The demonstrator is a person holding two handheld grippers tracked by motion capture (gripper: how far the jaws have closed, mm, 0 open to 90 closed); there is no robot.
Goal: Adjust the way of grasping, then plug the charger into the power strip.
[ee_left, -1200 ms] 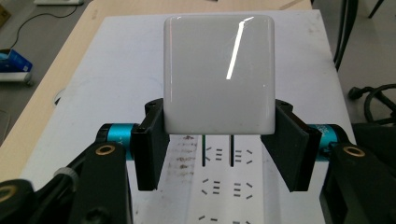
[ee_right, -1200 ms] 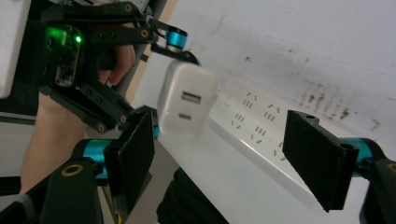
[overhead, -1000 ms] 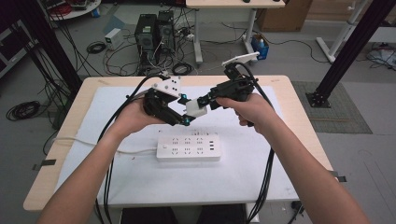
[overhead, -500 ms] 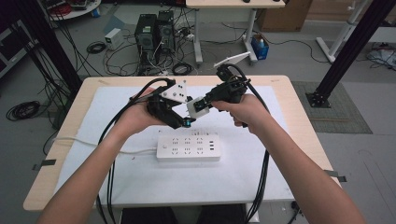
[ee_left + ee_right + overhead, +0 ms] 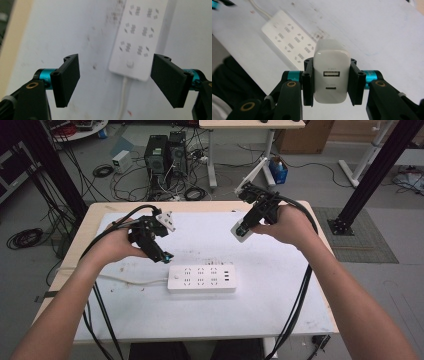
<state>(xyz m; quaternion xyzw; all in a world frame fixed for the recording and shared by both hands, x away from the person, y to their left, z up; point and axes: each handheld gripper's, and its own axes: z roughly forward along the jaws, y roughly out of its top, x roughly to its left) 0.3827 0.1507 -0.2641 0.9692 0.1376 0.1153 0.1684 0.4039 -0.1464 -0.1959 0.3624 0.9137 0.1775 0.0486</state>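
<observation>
Claws number two: right claw (image 5: 331, 83) clamps one charger (image 5: 331, 75); left claw (image 5: 115, 81) spread wide.

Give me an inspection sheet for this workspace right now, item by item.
Surface: white table top, brownish stains near the middle.
Job's things: white power strip lying flat; white USB charger held in the air.
Clutter: nothing seen.
Grippers: left gripper open above the strip's switch end; right gripper shut on the charger's sides.
Cables: black gripper cables trailing off the near edge; strip's white cord running left.
Surroundings: computer towers and floor cables beyond the table.
</observation>
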